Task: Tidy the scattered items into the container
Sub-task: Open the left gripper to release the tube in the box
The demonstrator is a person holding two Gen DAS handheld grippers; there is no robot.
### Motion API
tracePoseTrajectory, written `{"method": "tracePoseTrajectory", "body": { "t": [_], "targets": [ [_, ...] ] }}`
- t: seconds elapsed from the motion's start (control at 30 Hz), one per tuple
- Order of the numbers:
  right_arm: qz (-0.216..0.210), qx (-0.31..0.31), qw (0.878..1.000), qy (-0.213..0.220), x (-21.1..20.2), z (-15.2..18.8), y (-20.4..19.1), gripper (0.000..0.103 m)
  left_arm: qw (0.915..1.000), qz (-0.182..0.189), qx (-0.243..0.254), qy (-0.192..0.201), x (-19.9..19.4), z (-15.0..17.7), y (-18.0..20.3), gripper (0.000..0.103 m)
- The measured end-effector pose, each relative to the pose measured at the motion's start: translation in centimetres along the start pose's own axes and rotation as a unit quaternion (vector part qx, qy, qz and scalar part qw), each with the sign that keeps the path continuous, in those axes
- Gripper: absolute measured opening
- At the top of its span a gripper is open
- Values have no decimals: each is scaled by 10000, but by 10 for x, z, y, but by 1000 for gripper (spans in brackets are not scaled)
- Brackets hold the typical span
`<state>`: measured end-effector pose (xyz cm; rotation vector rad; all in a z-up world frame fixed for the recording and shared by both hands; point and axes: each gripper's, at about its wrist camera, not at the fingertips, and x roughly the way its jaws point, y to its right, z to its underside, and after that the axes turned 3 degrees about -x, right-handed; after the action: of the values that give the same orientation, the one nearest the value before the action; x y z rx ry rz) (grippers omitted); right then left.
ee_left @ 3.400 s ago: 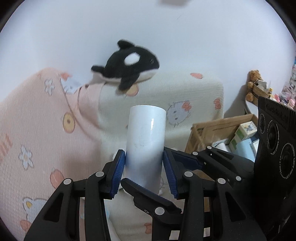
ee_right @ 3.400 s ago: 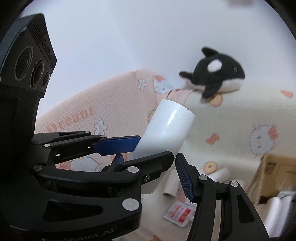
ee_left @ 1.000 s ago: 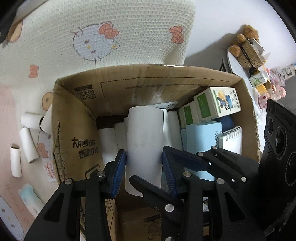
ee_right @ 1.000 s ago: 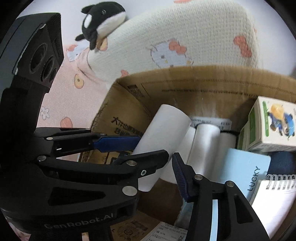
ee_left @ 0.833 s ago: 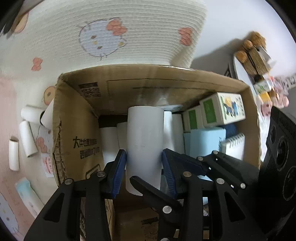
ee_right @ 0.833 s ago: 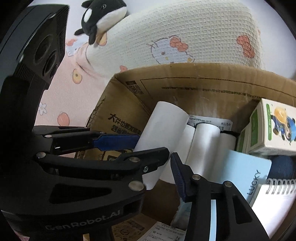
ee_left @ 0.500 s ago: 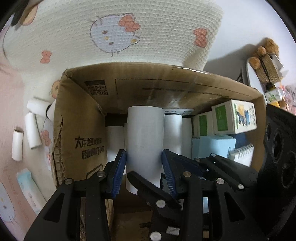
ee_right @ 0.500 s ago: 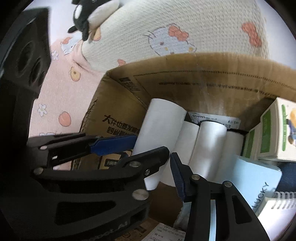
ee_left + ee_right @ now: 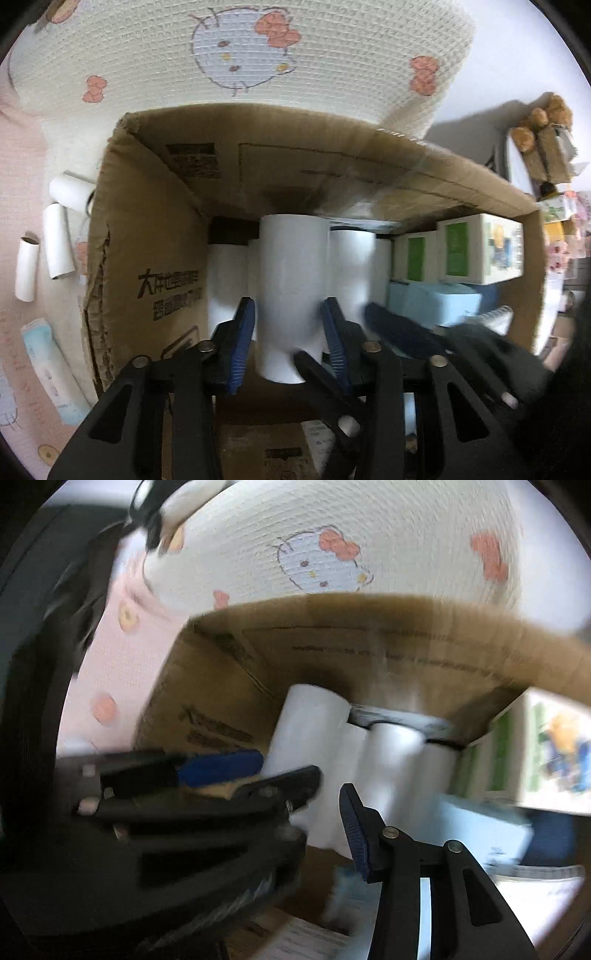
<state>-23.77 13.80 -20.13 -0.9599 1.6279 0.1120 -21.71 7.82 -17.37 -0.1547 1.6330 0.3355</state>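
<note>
Cardboard box (image 9: 147,229) is packed: white rolls (image 9: 354,269) along the back, cartons (image 9: 480,247) crowding the right. Only open floor is the near-left corner.

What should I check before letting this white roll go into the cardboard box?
1. Grip: white roll sits between the left gripper pads, which have just been closing: ok.
2. Roll is over the cardboard box opening: ok.
3. Free slot among the standing rolls below: cannot tell.
4. The right gripper is clear of the roll: not ok, a finger crosses its lower end.
5. All items in: not ok, loose tubes lie outside the box.
</note>
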Motion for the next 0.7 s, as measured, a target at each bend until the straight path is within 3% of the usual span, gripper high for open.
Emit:
{"method": "tracePoseTrajectory", "body": {
  "t": [0.07,0.13,0.4,0.47,0.6,0.7],
  "targets": [
    [535,-511,9973,28,-9,4,-13,43,9999,-103,43,20,2,0,2,39],
    [782,-677,9946,33,-15,10,-17,43,9998,-170,54,29,3,1,4,39],
    [935,-673,9933,0,-25,15,-10,43,9985,-486,212,163,2,2,13,37],
    [1109,-672,9916,-14,-25,17,-7,43,9970,-613,334,337,-4,4,17,37],
    [1043,-567,9929,2,-27,19,-1,43,9918,-778,596,817,-20,4,23,36],
    [1032,-515,9933,36,-28,20,2,43,9906,-641,746,955,-28,2,23,25]
  ]
}}
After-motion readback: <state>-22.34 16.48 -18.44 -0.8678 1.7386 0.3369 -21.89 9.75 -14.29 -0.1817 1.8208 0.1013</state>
